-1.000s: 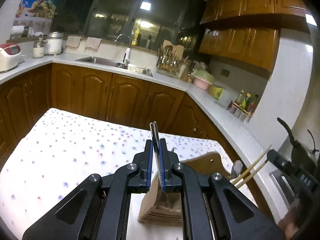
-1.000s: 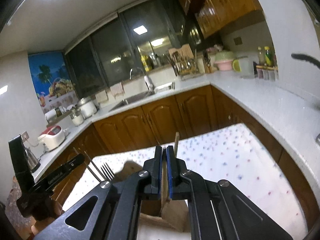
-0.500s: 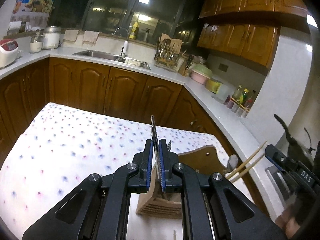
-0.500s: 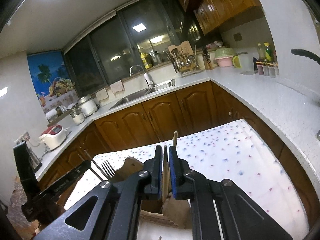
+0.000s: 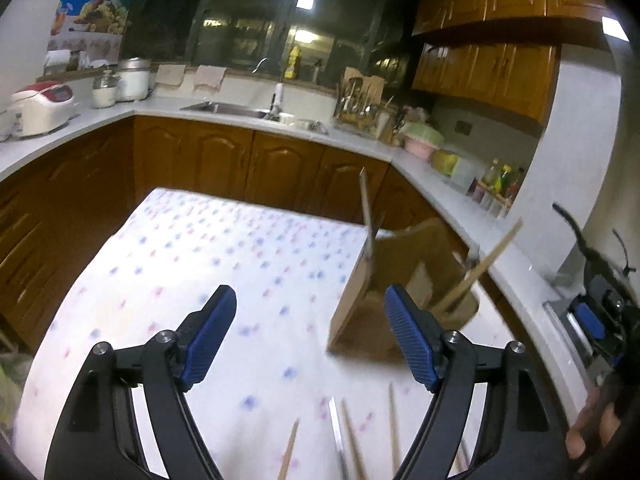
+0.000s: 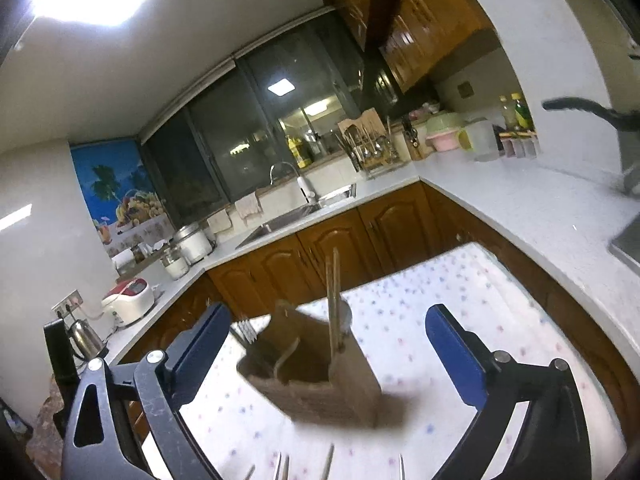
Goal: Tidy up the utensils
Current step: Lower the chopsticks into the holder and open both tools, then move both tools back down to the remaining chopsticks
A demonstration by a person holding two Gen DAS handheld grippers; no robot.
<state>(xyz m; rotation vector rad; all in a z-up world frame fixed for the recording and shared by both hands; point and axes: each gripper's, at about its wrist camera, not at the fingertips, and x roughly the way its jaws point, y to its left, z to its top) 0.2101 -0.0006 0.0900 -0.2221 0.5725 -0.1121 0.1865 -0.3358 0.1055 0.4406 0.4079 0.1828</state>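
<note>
A wooden holder (image 6: pixel 320 368) stands on the table (image 6: pixel 460 280), chopsticks (image 6: pixel 333 300) upright in it, counter (image 6: pixel 520 200) behind.

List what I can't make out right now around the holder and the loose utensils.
- Loose utensils on the tablecloth, left wrist view: cut off by the bottom edge and blurred, so their types are unclear.
- Wooden holder, right wrist view: motion blur hides its compartment walls.
- Fork, right wrist view: partly behind the open right claw.
- Holder's right side, left wrist view: behind the open left claw.
</note>
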